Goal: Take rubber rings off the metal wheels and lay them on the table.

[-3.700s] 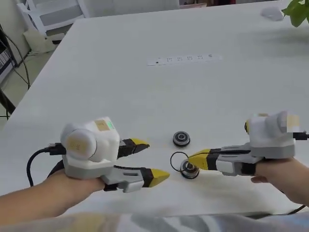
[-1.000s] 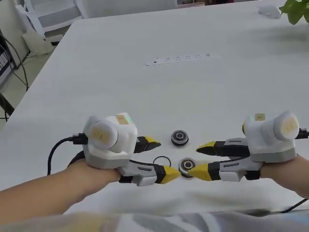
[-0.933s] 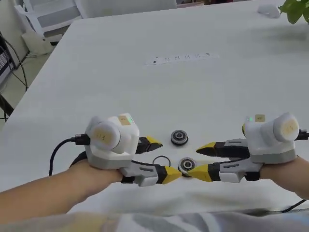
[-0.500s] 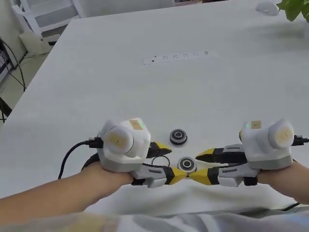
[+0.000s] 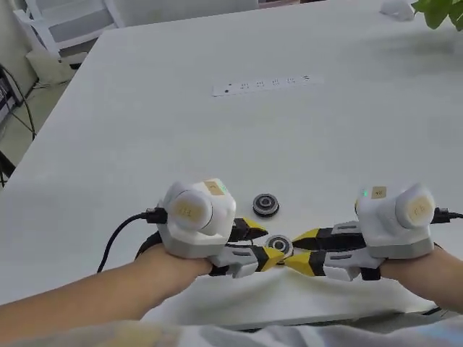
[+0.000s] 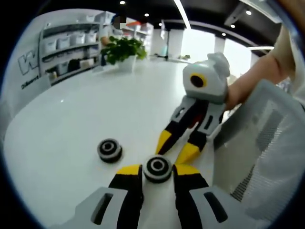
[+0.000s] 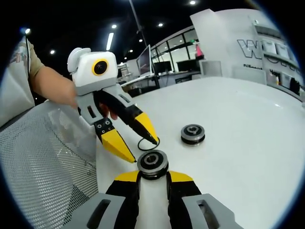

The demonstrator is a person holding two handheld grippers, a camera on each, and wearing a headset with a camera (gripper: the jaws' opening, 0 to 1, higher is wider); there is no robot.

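Rubber ring [image 7: 152,153] on wheel [image 7: 152,163]: likely soft, I'd pinch its edge | left hand-held gripper [image 6: 157,170] around wheel, cannot tell if squeezing | right hand-held gripper [image 7: 153,175] released

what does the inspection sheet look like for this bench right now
surface: white table, no marks seen
job's things: near wheel at both tools' tips; far wheel apart beyond it; loose rubber ring flat on the table beside the near wheel
clutter: nothing seen
grippers: left tool and right tool, jaws apart on both, facing each other
cables: black cable trailing from the left tool; power strip further along the table
surroundings: plant at the far corner; mesh chair by the table edge
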